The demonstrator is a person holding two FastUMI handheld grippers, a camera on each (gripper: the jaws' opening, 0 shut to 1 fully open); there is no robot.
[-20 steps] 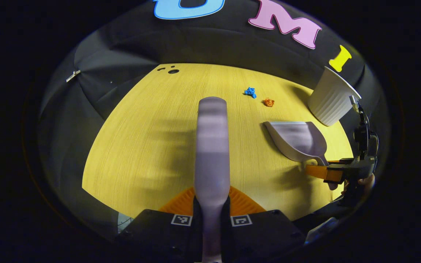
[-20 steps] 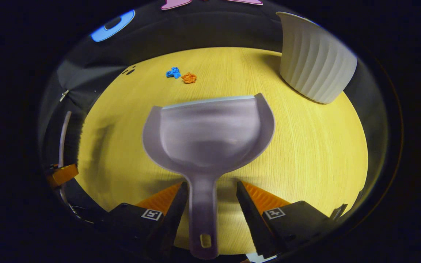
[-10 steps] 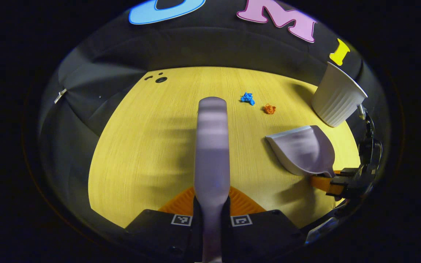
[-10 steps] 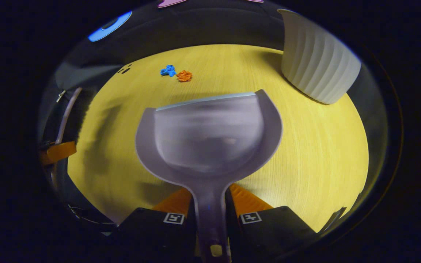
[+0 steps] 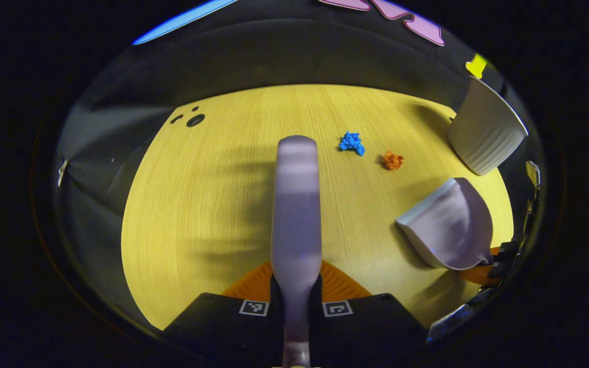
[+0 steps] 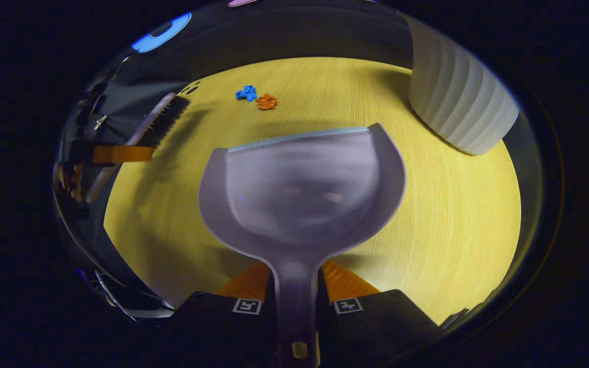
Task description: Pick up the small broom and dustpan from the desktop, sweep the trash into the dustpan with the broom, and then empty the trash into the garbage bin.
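My left gripper [image 5: 296, 278] is shut on the small grey broom [image 5: 296, 204], whose back runs straight ahead above the yellow desktop [image 5: 212, 204]. Ahead and to the right lie a blue paper scrap [image 5: 351, 142] and an orange scrap [image 5: 392, 160]. My right gripper [image 6: 295, 278] is shut on the handle of the grey dustpan [image 6: 299, 189], held off the table with its mouth facing the scraps [image 6: 256, 98]. The dustpan [image 5: 448, 225] also hangs at the right in the left gripper view. The broom's bristles [image 6: 164, 121] and the left gripper [image 6: 120, 153] appear at the left in the right gripper view.
A white ribbed garbage bin [image 6: 458, 102] stands at the table's far right corner, also seen as the bin [image 5: 486, 134] in the left gripper view. Small dark holes [image 5: 192, 120] mark the far left of the desktop. A person's hand [image 6: 72, 181] holds the left gripper.
My right gripper closed on the dustpan handle and lifted the pan off the table. The left gripper rose with the broom and tilted more downward toward the scraps.
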